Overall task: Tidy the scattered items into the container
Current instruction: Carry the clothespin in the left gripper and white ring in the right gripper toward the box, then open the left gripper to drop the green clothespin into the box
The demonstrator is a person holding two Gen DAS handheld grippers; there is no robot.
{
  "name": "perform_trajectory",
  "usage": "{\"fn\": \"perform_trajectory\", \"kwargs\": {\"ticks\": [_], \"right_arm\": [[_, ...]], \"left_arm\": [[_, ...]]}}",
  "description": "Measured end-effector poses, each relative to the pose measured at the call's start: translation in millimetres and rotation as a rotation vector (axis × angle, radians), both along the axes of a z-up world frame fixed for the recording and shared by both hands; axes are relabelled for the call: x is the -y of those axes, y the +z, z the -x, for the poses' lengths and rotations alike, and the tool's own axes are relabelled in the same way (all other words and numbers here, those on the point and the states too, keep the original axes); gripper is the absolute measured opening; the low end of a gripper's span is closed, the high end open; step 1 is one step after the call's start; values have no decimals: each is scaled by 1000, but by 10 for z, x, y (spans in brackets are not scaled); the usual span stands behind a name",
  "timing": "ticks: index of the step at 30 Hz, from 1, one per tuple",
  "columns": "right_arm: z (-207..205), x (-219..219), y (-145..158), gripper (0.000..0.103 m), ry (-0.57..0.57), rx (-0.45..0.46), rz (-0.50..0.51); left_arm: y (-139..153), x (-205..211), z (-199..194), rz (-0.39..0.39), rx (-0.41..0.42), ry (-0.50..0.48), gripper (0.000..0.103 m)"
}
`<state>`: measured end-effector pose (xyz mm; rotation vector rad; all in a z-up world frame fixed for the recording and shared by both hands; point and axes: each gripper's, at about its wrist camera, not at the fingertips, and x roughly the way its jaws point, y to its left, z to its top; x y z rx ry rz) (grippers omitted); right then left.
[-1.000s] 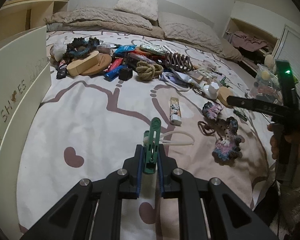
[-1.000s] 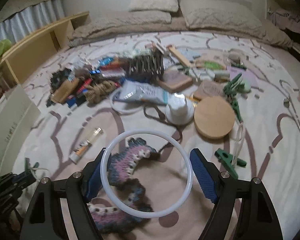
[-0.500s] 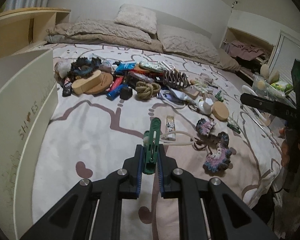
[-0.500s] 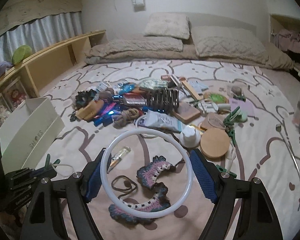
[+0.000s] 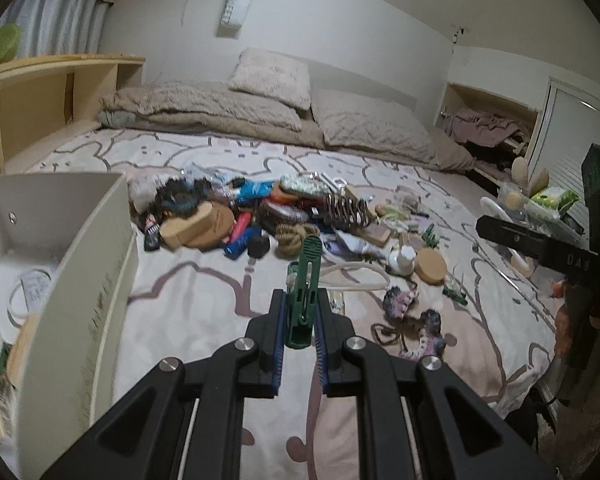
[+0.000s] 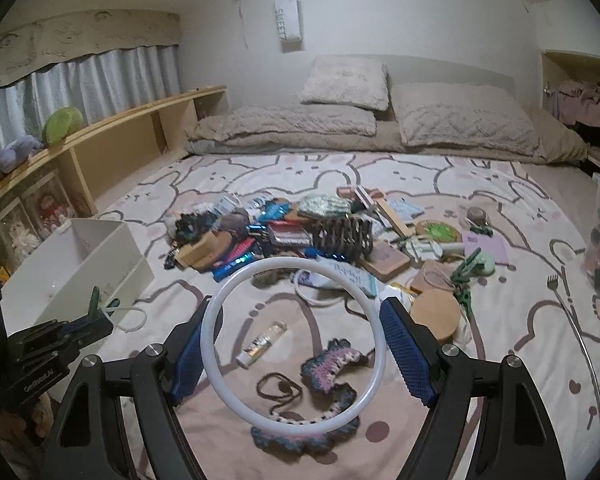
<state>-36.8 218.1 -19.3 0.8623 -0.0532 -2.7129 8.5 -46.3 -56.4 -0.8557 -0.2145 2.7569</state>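
Note:
My left gripper (image 5: 300,320) is shut on a green clothes peg (image 5: 306,276) that stands up between the pads, with a white cord loop (image 5: 356,276) trailing from it. The open white box (image 5: 100,240) stands just to its left, several items lying inside. My right gripper (image 6: 298,316) is shut on a large white ring (image 6: 292,262), its blue pads pressing both sides, held in the air above the bedspread. The right wrist view shows the left gripper (image 6: 96,316) with the peg (image 6: 95,300) beside the box (image 6: 100,248). A heap of scattered items (image 6: 280,232) lies mid-bed.
A crocheted piece (image 6: 332,364), a small tube (image 6: 262,344) and a round wooden lid (image 6: 436,316) lie near the bed's front edge. Pillows (image 6: 460,120) sit at the head. A wooden shelf (image 6: 120,140) runs along the left. A long back scratcher (image 6: 572,320) lies on the right.
Both grippers have risen with the peg and the ring still held. The views have tilted up, and the inside of the white box has come into sight on the left.

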Motion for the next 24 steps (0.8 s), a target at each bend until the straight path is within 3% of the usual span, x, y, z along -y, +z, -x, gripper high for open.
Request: {"fn": "perform_trajectory", "kwargs": {"ticks": [8,24], "right_arm": [[39,228,154,81,58,-19,40],[147,974,365,81,232,-21,113]], "left_arm": [[179,261,-78,8,-50,57,13],[534,1222,-407,87,-128,295,13]]}}
